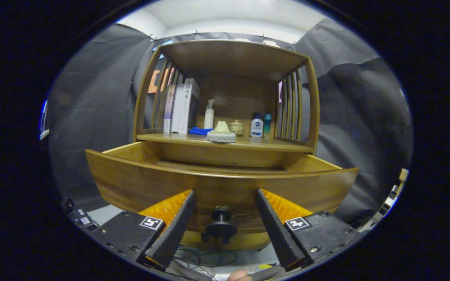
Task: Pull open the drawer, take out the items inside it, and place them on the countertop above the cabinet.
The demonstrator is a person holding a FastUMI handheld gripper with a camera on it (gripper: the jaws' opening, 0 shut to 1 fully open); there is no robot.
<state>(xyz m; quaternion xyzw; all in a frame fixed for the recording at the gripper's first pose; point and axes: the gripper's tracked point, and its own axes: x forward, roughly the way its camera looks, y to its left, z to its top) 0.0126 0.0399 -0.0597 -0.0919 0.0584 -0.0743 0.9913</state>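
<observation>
A wooden cabinet's drawer (225, 183) stands pulled out toward me, its curved front just ahead of my fingers. Its dark round knob (221, 226) sits between my two fingers, untouched by either. My gripper (224, 196) is open, fingers spread wide on both sides of the knob. The drawer's inside is mostly hidden behind its front; no item inside shows. On the countertop (264, 145) above the drawer, near its front edge, rests a pale cone-shaped piece on a round speckled base (221, 133).
Deeper on the countertop stand books (180, 107), a blue cloth (200, 131), a white pump bottle (209, 115), a small lidded jar (236, 126), a dark-capped white bottle (256, 125) and a teal bottle (267, 124). Slatted sides and a shelf top enclose this space. Cables lie on the floor below.
</observation>
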